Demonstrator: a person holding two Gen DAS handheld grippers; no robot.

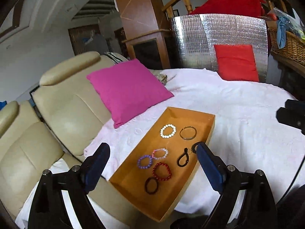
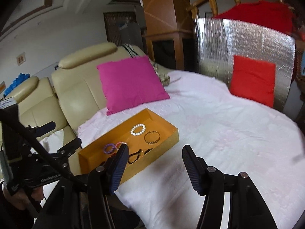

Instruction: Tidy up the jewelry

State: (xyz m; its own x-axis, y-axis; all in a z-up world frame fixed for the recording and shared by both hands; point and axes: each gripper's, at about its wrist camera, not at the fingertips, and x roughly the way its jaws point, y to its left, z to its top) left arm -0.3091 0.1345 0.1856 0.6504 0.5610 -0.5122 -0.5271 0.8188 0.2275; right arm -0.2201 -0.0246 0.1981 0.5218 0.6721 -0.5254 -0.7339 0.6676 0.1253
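Observation:
An orange tray (image 1: 190,112) lies on the white cloth and holds several bracelets: a white bead one (image 1: 168,131), a thin gold bangle (image 1: 188,132), a clear pink one (image 1: 160,153), a purple one (image 1: 145,161), a dark red one (image 1: 162,171), a black hair tie (image 1: 151,185) and a black clasp piece (image 1: 183,157). My left gripper (image 1: 152,148) is open and empty above the tray. My right gripper (image 2: 155,153) is open and empty over the cloth, just right of the tray (image 2: 171,139). The white bracelet (image 2: 138,129) and bangle (image 2: 152,136) show there too.
A pink cushion (image 1: 127,89) lies behind the tray and a red cushion (image 1: 236,63) leans on a silver foil panel (image 1: 190,42). A cream leather sofa (image 1: 63,105) is at the left. A wicker basket (image 1: 287,43) stands at the far right.

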